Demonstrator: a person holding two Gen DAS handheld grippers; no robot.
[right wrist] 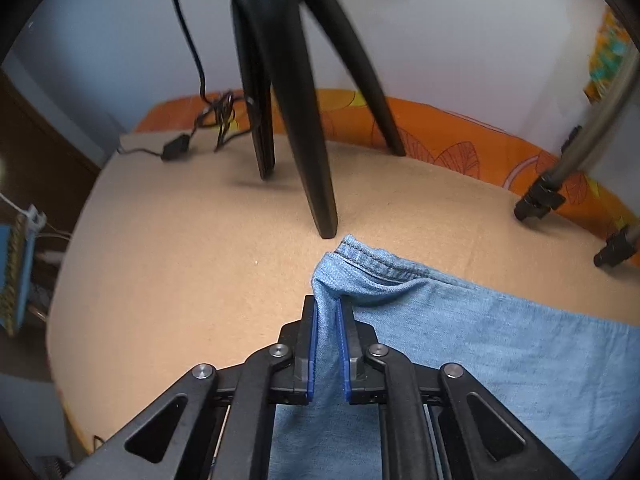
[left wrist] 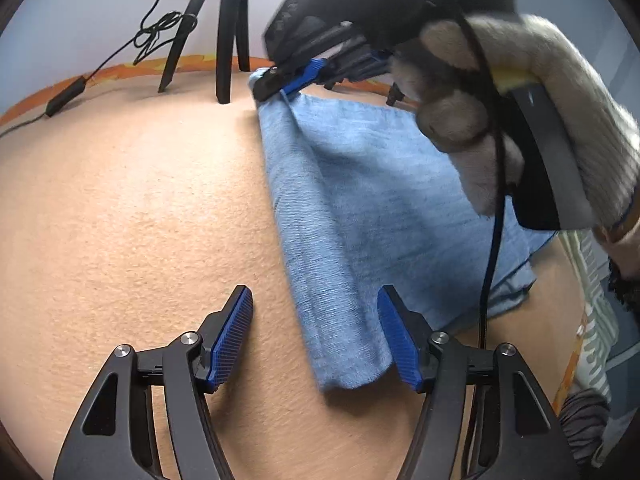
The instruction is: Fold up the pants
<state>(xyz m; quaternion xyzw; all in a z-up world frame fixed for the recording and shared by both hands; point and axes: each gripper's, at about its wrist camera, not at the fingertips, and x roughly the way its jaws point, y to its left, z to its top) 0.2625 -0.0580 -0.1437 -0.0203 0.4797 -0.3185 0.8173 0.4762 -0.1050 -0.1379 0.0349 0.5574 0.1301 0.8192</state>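
Beige counter (left wrist: 120,208) carries the pants (left wrist: 360,208), soft light denim lying flat. Left wrist view: the left tool (left wrist: 316,340) gapes half wide, straddling the near hem without pinching; it looks like the place to grip. Right wrist view: the right tool (right wrist: 328,344) pinches a raised fold by the far hem.
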